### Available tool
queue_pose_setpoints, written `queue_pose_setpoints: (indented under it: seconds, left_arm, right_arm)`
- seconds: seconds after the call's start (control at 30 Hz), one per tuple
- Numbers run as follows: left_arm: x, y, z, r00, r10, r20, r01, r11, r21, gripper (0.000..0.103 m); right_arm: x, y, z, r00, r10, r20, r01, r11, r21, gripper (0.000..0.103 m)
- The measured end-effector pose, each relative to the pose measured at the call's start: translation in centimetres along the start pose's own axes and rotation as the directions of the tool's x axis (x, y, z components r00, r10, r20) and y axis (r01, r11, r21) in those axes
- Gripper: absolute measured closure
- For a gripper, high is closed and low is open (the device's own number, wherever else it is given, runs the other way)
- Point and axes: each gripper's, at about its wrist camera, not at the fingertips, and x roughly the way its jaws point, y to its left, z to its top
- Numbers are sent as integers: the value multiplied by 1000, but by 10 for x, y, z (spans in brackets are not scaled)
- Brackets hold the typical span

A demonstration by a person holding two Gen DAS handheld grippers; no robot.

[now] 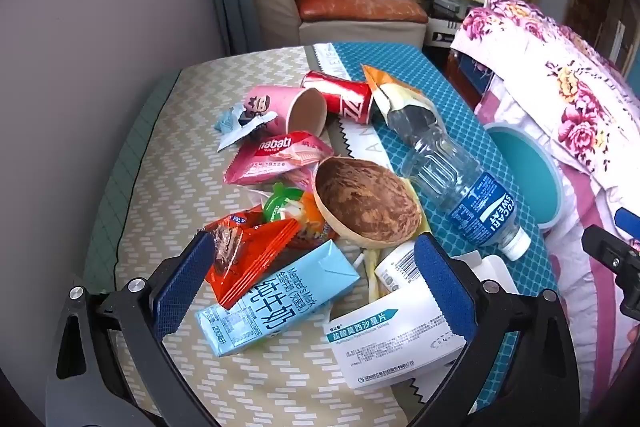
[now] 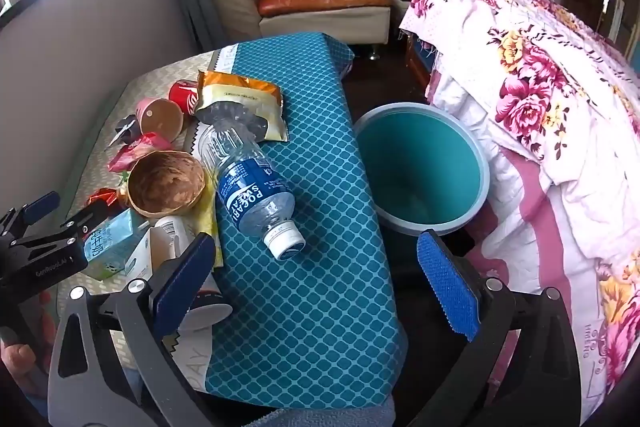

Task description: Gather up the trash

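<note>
Covering the table are 2 cloths, a beige zigzag-patterned cloth (image 1: pixel 168 163) on the left and a teal diamond-print cloth (image 2: pixel 304 291) on the right, with litter piling up where they are meeting. The left gripper (image 1: pixel 316 279) is hovering with its ribbed blue pads spread wide, holding nothing; lying between them are a light-blue cardboard milk carton (image 1: pixel 276 297), a crinkled orange foil wrapper (image 1: pixel 250 261) and a white medicine box with a teal stripe (image 1: pixel 390 341). Just beyond them a brown fibrous coconut-shell bowl (image 1: pixel 368 205) is sitting open side up, with a pink wafer packet (image 1: pixel 280 159), a tipped pink paper cup (image 1: pixel 288 107) and a crushed red soda can (image 1: pixel 340 93) farther back. A clear ridged plastic bottle with a blue label (image 2: pixel 250 179) is lying on its side, its base touching a gold-and-white snack bag (image 2: pixel 244 103). The right gripper (image 2: pixel 316 279) is also gaping and empty, the bottle's white cap just ahead of its left pad. Standing beside the table, against a floral quilt (image 2: pixel 540 99), is a round teal plastic bin (image 2: pixel 420 167).
</note>
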Motion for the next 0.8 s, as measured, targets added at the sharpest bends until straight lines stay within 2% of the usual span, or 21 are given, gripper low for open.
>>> queue_pose_setpoints:
  seconds: [0.23, 0.33, 0.8]
  left_arm:
    - [0, 3, -12, 1000, -14, 2, 14, 999, -28, 4]
    - [3, 1, -4, 1000, -12, -18, 11, 1000, -15, 4]
    - [2, 4, -7, 1000, -16, -25, 15, 999, -34, 4]
  right_arm:
    - [0, -6, 2, 1000, 7, -6, -7, 1000, 15, 6]
    - [1, -2, 3, 1000, -1, -10, 1, 1000, 11, 6]
    - [2, -5, 5, 1000, -8, -14, 8, 1000, 6, 6]
